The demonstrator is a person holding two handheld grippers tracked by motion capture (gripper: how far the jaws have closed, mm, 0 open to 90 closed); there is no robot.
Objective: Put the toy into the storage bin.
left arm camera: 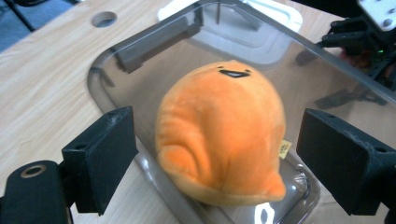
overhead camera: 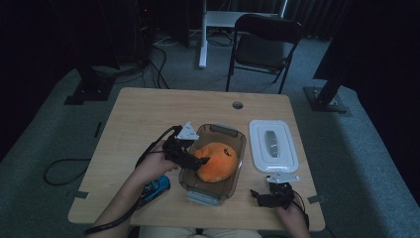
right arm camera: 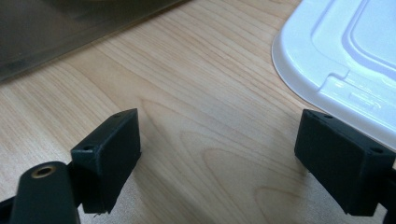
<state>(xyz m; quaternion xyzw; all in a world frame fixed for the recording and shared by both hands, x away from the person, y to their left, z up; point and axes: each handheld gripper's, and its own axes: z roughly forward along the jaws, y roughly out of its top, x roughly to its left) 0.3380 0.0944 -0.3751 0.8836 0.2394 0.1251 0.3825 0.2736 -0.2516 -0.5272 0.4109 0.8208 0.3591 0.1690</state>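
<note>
Orange plush toy [left arm camera: 222, 135] lies in clear box [overhead camera: 233, 136], long axis 1-to-7 o'clock, face toward 1; left gripper [overhead camera: 202, 160] wide at its 9 o'clock, right gripper [right arm camera: 217, 158] wide over bare table [overhead camera: 143, 114].

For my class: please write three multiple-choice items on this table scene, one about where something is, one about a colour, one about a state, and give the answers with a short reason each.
1. Where does the plush toy lie?
A. in the clear container
B. on the white lid
C. on the chair

2. What colour is the plush toy?
A. blue
B. orange
C. green

3. How do the left gripper's jaws stand?
A. clamped on the toy
B. shut on the lid
C. open, apart from the toy

Answers:
1 A, the container's walls surround it in the high view.
2 B, orange in both views.
3 C, in the left gripper view, both pads stand clear of the toy's sides.
</note>
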